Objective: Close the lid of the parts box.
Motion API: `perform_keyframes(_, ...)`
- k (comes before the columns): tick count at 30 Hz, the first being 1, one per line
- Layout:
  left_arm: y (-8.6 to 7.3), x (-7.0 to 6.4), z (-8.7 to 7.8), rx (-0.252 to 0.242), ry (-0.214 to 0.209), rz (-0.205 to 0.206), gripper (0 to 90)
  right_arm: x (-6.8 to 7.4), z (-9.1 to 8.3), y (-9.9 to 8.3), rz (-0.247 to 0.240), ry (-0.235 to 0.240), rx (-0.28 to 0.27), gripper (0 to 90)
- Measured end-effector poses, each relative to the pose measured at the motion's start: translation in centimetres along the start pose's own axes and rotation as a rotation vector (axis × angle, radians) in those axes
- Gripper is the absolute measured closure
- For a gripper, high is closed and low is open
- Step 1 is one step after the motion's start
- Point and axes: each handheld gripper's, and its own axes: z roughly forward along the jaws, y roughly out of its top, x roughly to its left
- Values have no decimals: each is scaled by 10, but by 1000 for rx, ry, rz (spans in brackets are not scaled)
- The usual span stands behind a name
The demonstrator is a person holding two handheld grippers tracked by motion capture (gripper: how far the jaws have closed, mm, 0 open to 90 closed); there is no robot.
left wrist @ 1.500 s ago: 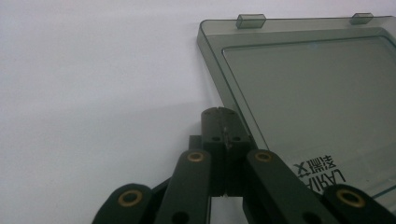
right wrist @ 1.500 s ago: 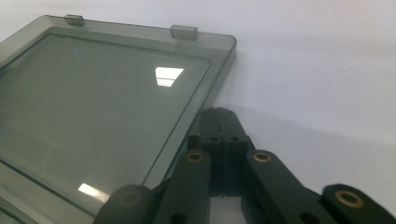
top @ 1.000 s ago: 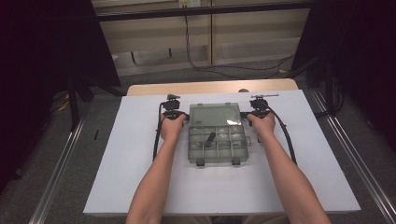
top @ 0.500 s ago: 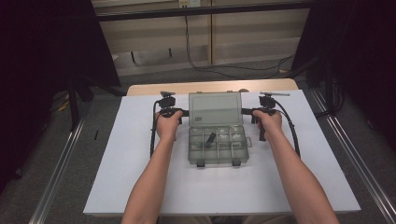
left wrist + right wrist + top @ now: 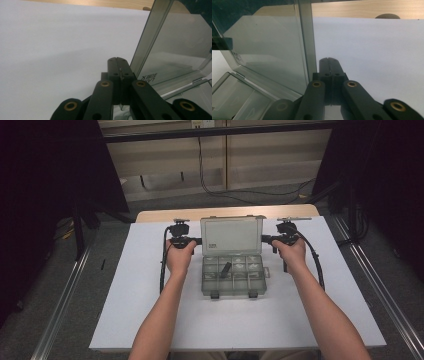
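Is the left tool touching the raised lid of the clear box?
Cannot tell. In the left gripper view the shut left tool sits right beside the lid edge, overlapping it, with no plain gap or contact. The high view is too small to settle it.

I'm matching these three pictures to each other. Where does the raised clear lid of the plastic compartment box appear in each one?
High view: the see-through smoky plastic lid stands open at table centre, between both hands.
Left gripper view: the lid fills the right side, its edge slanting up beside the shut left claw.
Right gripper view: the lid fills the left side, its edge upright beside the shut right claw.
Shared landmark: the white table top.
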Motion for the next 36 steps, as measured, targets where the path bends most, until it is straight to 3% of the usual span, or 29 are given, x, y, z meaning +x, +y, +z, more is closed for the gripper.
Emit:
perform_keyframes(8, -6, -8, -8, -12, 35, 45, 900, 10, -7, -2, -81, -44, -10, 900)
perform_keyframes(14, -9, -13, -11, -15, 58, 67, 900, 13, -11, -4, -109, -49, -21, 900)
perform_keyframes(29, -14, -21, -18, -9, 101, 97, 900, 20, -19, -8, -135, -69, -20, 900)
perform_keyframes(36, -17, -24, -21, -5, 110, 110, 900, 22, -23, -13, -123, -60, -27, 900)
